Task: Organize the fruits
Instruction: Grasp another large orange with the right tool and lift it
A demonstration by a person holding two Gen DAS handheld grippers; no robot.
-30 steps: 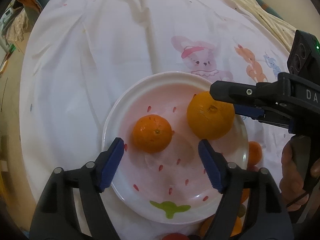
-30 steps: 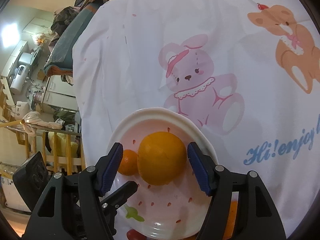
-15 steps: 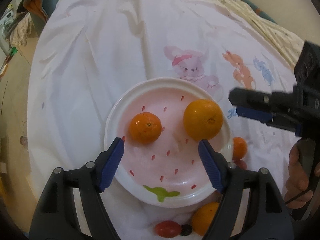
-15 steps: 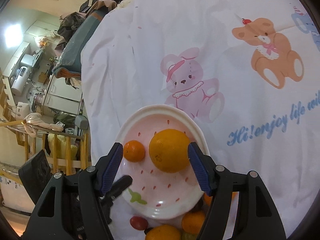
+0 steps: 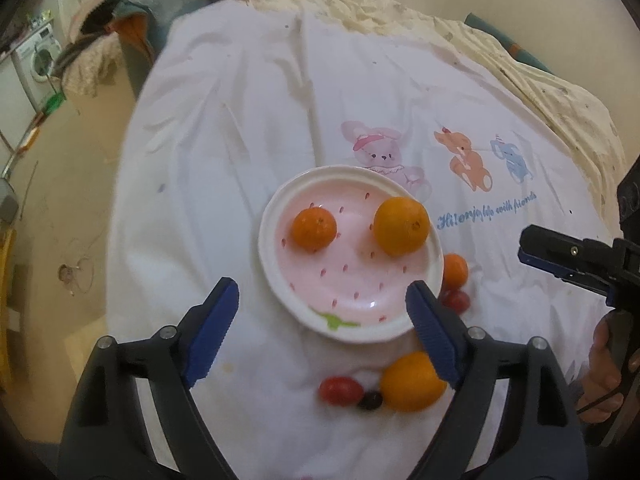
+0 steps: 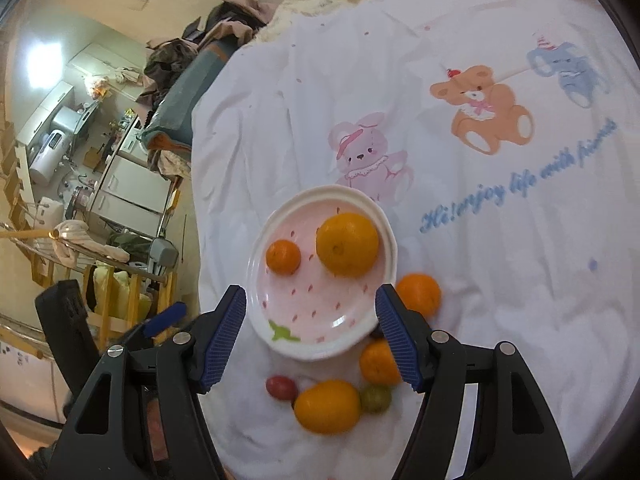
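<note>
White cartoon-bear cloth; washing machine beyond; cluttered cabinets

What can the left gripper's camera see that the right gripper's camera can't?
Only the left camera shows the person's hand holding the right gripper, and a washing machine far off.

Only the right camera shows a greenish fruit and another small orange near the plate, plus the wooden railing.

Both show the pink plate with a small orange and a big orange on it, a red tomato and more oranges on the cloth with its pink bunny.
</note>
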